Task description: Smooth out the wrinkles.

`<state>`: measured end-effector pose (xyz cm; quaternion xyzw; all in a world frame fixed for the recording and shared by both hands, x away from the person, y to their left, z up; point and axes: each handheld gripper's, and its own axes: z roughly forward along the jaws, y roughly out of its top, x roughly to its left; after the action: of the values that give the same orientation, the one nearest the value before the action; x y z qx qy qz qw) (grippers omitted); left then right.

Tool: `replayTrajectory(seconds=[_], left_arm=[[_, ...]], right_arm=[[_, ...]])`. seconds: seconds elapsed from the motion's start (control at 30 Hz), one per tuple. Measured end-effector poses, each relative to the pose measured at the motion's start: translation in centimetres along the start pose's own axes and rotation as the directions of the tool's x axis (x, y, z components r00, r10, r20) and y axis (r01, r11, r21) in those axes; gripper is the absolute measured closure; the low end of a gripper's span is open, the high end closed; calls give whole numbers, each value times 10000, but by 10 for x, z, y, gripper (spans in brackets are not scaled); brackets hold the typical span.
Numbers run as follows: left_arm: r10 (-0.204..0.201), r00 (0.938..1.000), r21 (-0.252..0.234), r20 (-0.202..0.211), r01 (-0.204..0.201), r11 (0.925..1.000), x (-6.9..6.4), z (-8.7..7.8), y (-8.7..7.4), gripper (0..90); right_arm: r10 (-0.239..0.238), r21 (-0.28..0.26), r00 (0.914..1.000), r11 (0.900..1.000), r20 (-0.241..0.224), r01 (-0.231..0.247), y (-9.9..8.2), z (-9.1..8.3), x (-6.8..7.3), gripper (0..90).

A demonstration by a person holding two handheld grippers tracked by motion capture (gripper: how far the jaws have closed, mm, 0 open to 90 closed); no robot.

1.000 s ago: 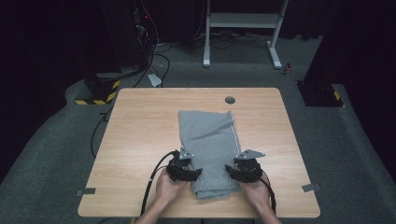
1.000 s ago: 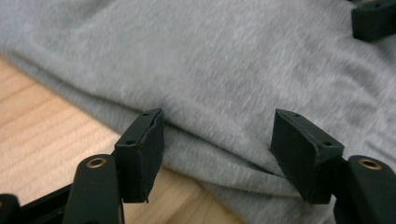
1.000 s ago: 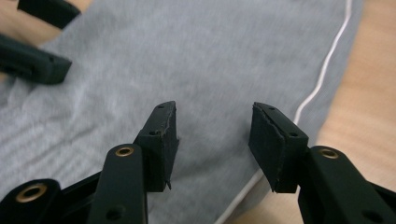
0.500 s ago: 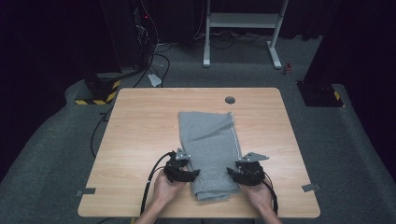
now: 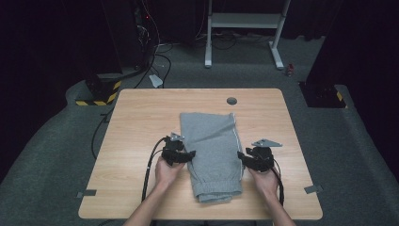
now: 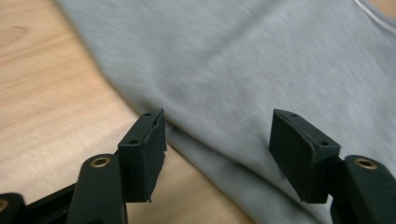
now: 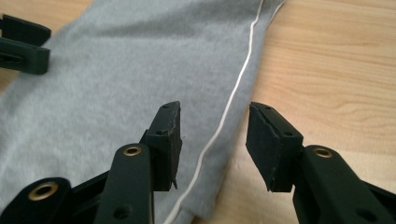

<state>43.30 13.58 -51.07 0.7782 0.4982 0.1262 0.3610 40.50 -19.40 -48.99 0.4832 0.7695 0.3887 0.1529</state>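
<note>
A folded grey garment (image 5: 211, 141) with an elastic band at its near end lies lengthwise in the middle of the wooden table (image 5: 141, 122). My left gripper (image 5: 192, 154) is at its left edge. In the left gripper view the left gripper (image 6: 217, 149) is open, its jaws astride the cloth's edge (image 6: 257, 60) without pressing it. My right gripper (image 5: 241, 155) is at the right edge. Its jaws have just been closing but the right gripper (image 7: 212, 140) is still open, straddling the hem with the white stripe (image 7: 238, 84). Across the cloth (image 7: 116, 70) I see the left gripper's jaws (image 7: 23, 44).
A round cable hole (image 5: 231, 100) sits near the table's far edge. Beyond the table stand a white frame's legs (image 5: 244, 28) and a black-and-yellow striped base (image 5: 99, 96) with cables on the carpet. Bare wood lies either side of the garment.
Both hands have slid away from the person along the garment's sides, from near the elastic end towards its middle. The garment has not shifted.
</note>
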Motion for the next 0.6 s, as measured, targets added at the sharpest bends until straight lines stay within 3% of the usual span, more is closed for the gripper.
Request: replayTrajectory(seconds=[0.07,0.13,0.23,0.33,0.43,0.47,0.5,0.53,0.6], left_arm=[[-11,9999,79,-142,12,10000,4,3,4,351],[-213,9995,-249,-219,208,9995,8,3,6,363],[-95,9985,136,-545,102,9999,15,7,14,367],[-339,9962,-120,-801,331,9994,21,8,16,401],[-254,9949,264,-976,281,9993,27,10,23,380],[-705,9929,-267,-960,682,9973,32,10,25,390],[-705,9929,-267,-960,682,9973,32,10,25,389],[-1128,9907,-476,-755,1095,9928,36,13,26,389],[-1126,9911,-224,-712,1112,9935,37,19,28,381]], right_arm=[[-76,-19,10000,10000,40,76,3,5,-2,539],[11,55,9999,10000,121,-11,6,12,-3,531],[276,43,9995,9996,127,-276,11,22,-5,523],[263,-12,9991,9997,337,-262,19,32,-7,518],[451,-101,9983,9989,366,-447,30,39,-9,504],[546,-126,9977,9985,404,-541,33,41,-10,498],[574,-219,9973,9982,450,-564,36,43,-12,496],[623,-253,9968,9978,505,-611,39,45,-13,492],[786,-205,9953,9968,564,-776,44,49,-16,492]])
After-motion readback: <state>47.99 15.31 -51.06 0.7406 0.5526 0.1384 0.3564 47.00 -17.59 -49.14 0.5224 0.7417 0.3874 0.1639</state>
